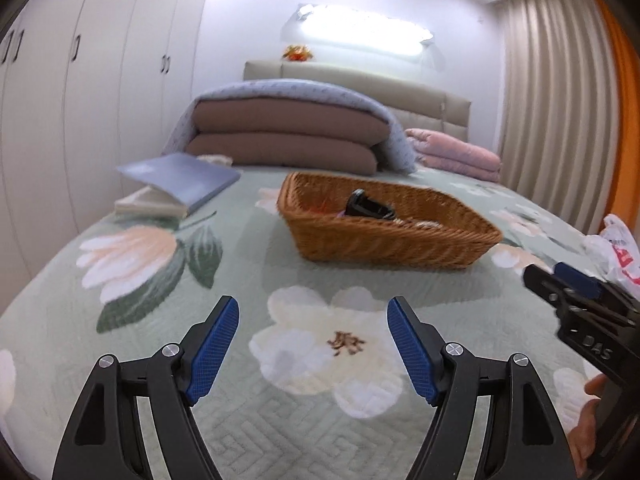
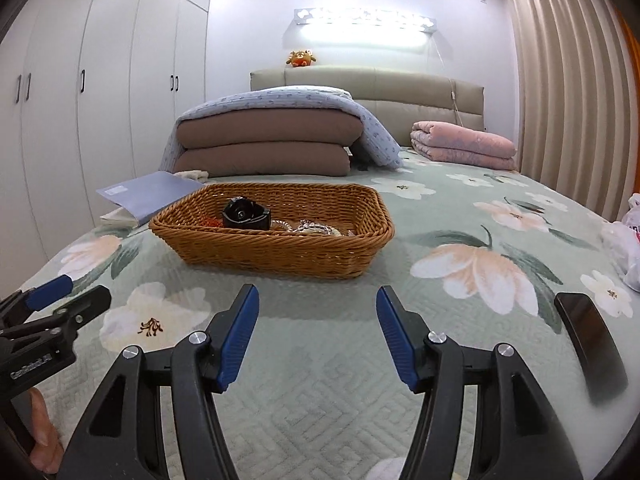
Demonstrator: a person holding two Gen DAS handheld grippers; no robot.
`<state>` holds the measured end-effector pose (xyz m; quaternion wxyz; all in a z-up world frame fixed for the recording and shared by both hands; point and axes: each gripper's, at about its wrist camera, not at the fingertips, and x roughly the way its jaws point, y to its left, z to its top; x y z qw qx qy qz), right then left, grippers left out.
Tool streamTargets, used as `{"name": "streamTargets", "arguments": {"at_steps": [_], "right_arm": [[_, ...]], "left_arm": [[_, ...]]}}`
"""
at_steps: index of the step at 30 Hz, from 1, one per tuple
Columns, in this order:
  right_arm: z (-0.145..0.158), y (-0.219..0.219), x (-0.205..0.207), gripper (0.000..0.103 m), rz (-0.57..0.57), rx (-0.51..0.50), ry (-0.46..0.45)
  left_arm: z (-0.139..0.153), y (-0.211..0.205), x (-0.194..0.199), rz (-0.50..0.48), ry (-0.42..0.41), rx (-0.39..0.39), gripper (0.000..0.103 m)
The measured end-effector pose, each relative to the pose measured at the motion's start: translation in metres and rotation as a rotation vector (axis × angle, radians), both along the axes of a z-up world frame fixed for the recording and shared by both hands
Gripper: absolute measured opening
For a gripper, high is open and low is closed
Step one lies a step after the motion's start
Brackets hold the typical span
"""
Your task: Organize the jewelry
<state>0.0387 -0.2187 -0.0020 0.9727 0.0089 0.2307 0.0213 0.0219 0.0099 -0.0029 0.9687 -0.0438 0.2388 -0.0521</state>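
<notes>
Wicker basket of jewelry on a floral bedspread, both tools empty.

The wicker basket [image 2: 276,236] sits at 12 o'clock in the right wrist view and toward 1 o'clock in the left wrist view, holding a black watch [image 2: 245,215] among pale chains and beads [image 2: 312,228]. The right tool [image 2: 318,336] and left tool [image 1: 313,350] hover near the basket with jaws standing apart, nothing between the blue pads. A dark phone [image 2: 590,344] lies at 4 o'clock of the right tool. Beyond the basket, a blue folder [image 2: 148,196] at 10 o'clock, folded brown quilts [image 2: 264,144] at 12, a pink blanket [image 2: 464,144] at 2; a white plastic bag [image 2: 624,244] lies at 3.
</notes>
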Motion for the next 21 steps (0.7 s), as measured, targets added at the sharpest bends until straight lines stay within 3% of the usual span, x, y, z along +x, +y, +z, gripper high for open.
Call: {"name": "streamTargets", "arguments": {"at_steps": [21], "right_arm": [[-0.0022, -0.0034, -0.0004, 0.075, -0.004, 0.01, 0.006]], "left_arm": [[-0.0049, -0.0069, 0.0038, 0.016, 0.019, 0.04, 0.078]]}}
